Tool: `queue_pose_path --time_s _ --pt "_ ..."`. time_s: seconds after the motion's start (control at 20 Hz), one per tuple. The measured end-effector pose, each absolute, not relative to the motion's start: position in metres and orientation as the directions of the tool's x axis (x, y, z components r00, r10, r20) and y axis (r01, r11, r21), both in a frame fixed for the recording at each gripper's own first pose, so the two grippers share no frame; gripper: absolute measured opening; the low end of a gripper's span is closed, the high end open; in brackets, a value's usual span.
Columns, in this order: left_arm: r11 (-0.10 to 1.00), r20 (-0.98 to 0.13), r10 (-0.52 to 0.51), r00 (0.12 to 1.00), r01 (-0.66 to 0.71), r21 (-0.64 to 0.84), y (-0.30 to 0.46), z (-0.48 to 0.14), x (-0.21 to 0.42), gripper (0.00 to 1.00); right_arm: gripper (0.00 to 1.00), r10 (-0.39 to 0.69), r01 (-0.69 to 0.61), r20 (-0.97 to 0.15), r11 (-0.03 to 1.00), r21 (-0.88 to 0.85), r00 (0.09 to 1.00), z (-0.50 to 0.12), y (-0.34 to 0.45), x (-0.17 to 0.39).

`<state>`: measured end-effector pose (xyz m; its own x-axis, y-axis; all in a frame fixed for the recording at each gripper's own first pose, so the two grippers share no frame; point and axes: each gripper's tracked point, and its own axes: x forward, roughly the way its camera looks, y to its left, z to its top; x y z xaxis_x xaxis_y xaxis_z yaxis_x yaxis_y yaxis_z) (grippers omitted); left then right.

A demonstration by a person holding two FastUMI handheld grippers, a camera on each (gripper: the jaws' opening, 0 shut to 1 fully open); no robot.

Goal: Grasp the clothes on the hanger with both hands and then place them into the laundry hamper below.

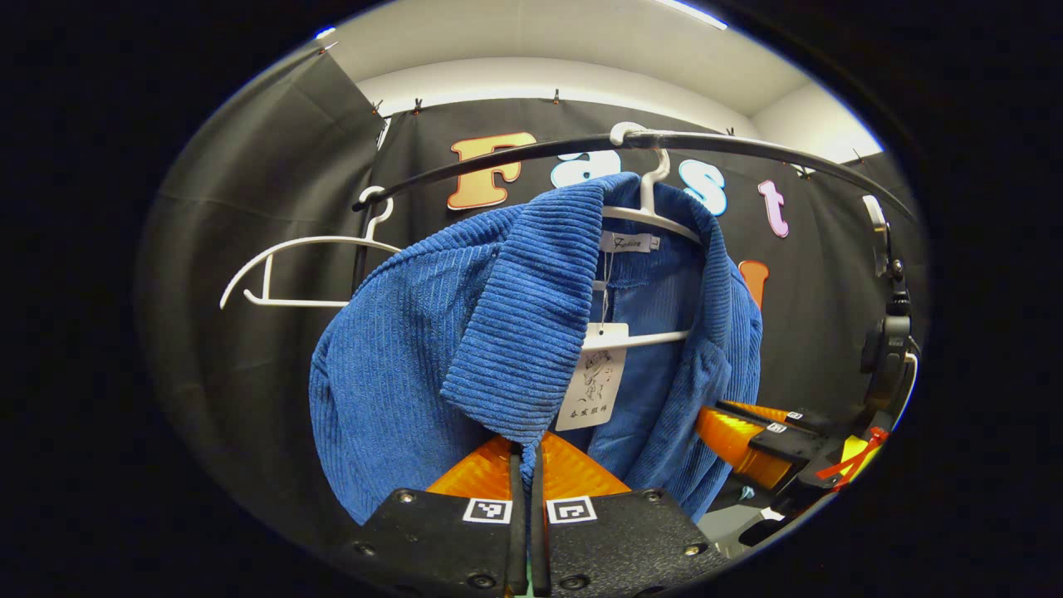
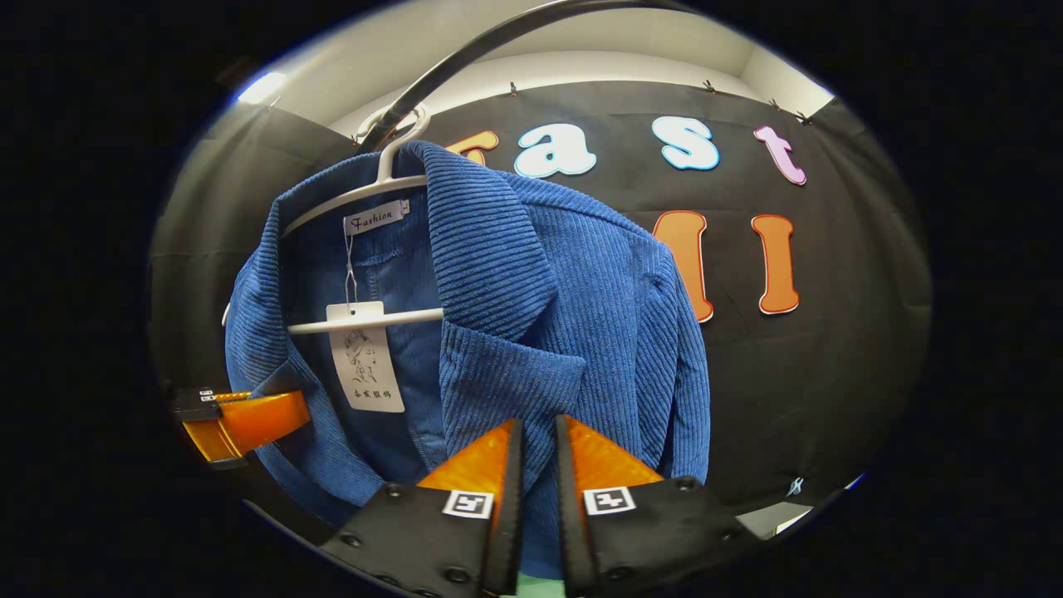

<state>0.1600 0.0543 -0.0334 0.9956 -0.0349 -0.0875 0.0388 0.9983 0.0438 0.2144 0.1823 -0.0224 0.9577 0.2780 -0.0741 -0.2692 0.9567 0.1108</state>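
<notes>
In the left gripper view, a blue corduroy jacket is seen hanging on a white hanger, which is hooked over a dark rail running across the upper part of the view. A paper tag is hung by a string from the neck of the jacket, in front of the hanger's lower bar. A second white hanger, bare, is hooked on the rail farther left. The left gripper is held at the bottom, its fingers drawn almost together on the lower edge of the jacket's lapel; the cloth is pinched between them. The right gripper is seen at the lower right, beside the other front edge of the jacket.

In the right gripper view, the jacket is seen from its other side, on the same hanger, with the rail curving overhead and the tag hung inside the open front. The right gripper is held at the bottom with its fingers close together, a narrow gap left between them, and the jacket's front panel is caught in that gap. The left gripper is seen at the lower left, touching the far front edge of the jacket.
</notes>
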Motion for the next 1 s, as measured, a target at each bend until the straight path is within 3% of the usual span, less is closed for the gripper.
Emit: queue_pose_path --time_s 0.1,0.15,0.25,0.5,0.55,0.6,0.7,0.85,0.9,1.0 --pt "0.999 -0.092 -0.047 0.995 0.047 -0.006 0.049 -0.032 0.156 0.0 0.0 0.309 -0.3 -0.061 0.945 0.129 0.949 -0.018 0.186 0.212" --pt "0.998 -0.102 -0.049 0.994 0.045 -0.033 0.048 -0.033 0.155 0.0 0.11 0.324 -0.314 -0.064 0.941 0.131 0.944 -0.016 0.188 0.21" --pt "0.998 -0.117 -0.043 0.992 0.037 -0.047 0.05 -0.031 0.153 0.0 0.09 0.341 -0.331 -0.059 0.934 0.134 0.938 -0.012 0.192 0.204" --pt "0.997 -0.125 -0.049 0.991 0.041 -0.061 0.047 -0.022 0.142 0.01 0.75 0.366 -0.356 -0.055 0.924 0.138 0.929 -0.006 0.201 0.19" --pt "0.997 -0.125 -0.055 0.991 0.048 -0.061 0.046 -0.019 0.138 0.01 0.72 0.362 -0.352 -0.057 0.926 0.137 0.931 -0.007 0.202 0.191" --pt "0.997 -0.12 -0.061 0.991 0.054 -0.059 0.045 -0.014 0.134 0.0 0.85 0.359 -0.348 -0.067 0.927 0.14 0.931 -0.01 0.204 0.192" --pt "0.996 -0.106 -0.074 0.992 0.068 -0.061 0.041 -0.003 0.128 0.0 0.8 0.364 -0.347 -0.097 0.924 0.158 0.926 -0.019 0.212 0.194" --pt "0.995 -0.084 -0.084 0.993 0.08 -0.059 0.04 0.016 0.117 0.0 0.82 0.357 -0.334 -0.119 0.926 0.175 0.927 -0.028 0.215 0.2" --pt "0.995 -0.076 -0.087 0.993 0.082 -0.063 0.04 0.022 0.115 0.0 0.92 0.36 -0.336 -0.122 0.924 0.182 0.925 -0.029 0.216 0.202" --pt "0.995 -0.062 -0.08 0.995 0.076 -0.058 0.045 0.033 0.111 0.0 0.7 0.371 -0.342 -0.128 0.918 0.201 0.92 -0.032 0.214 0.205"
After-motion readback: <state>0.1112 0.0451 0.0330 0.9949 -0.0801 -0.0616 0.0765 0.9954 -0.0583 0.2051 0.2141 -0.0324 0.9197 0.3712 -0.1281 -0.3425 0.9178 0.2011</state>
